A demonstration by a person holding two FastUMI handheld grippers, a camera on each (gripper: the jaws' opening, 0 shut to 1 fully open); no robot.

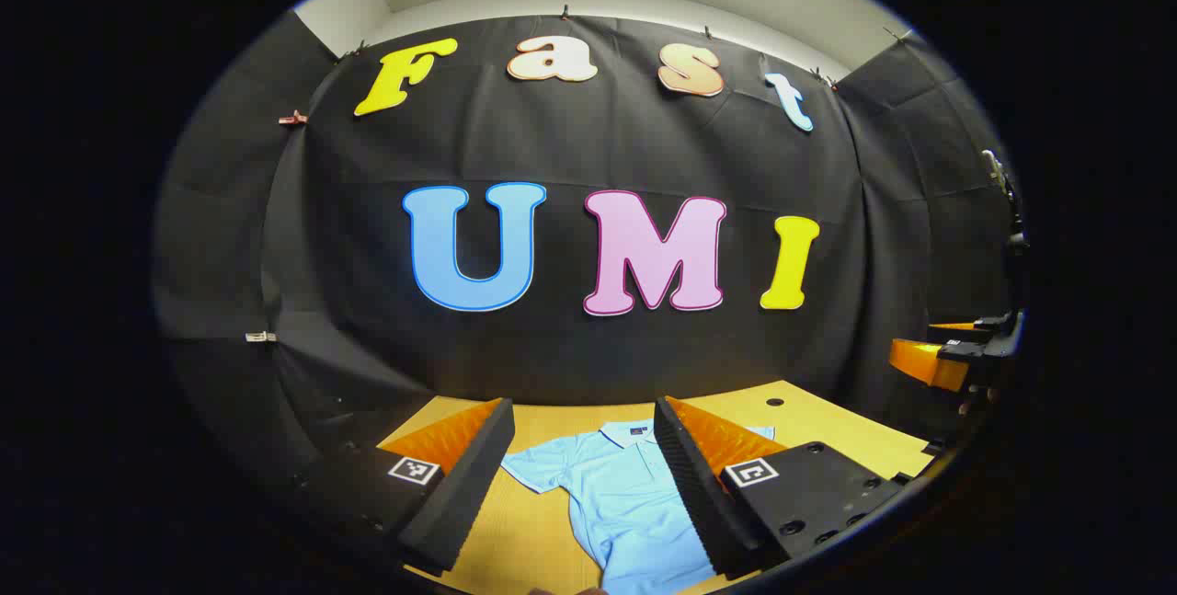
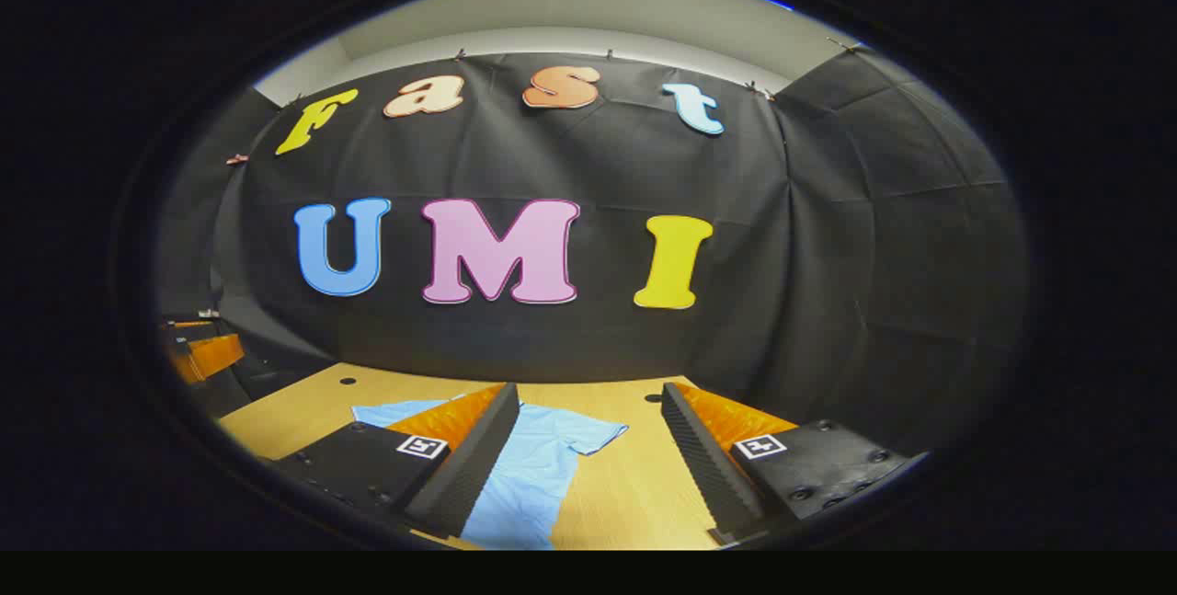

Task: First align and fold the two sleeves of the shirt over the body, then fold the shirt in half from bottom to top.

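A light blue polo shirt (image 1: pixel 618 496) lies flat on the wooden table (image 1: pixel 828 425), collar toward the back wall, sleeves spread out. In the left gripper view my left gripper (image 1: pixel 584 434) hangs open above the shirt's collar and chest, with one sleeve (image 1: pixel 538 464) showing between its fingers. In the right gripper view my right gripper (image 2: pixel 588 434) is open too, above the shirt's (image 2: pixel 529 475) other side; that sleeve (image 2: pixel 588 437) lies between its fingers. Nothing is held by either gripper.
The black cloth wall stands close behind the table's far edge. Small round holes (image 1: pixel 774 402) mark the tabletop near the back. The other gripper (image 1: pixel 956 351) shows at the right edge of the left gripper view, and at the left edge (image 2: pixel 198 347) of the right gripper view.
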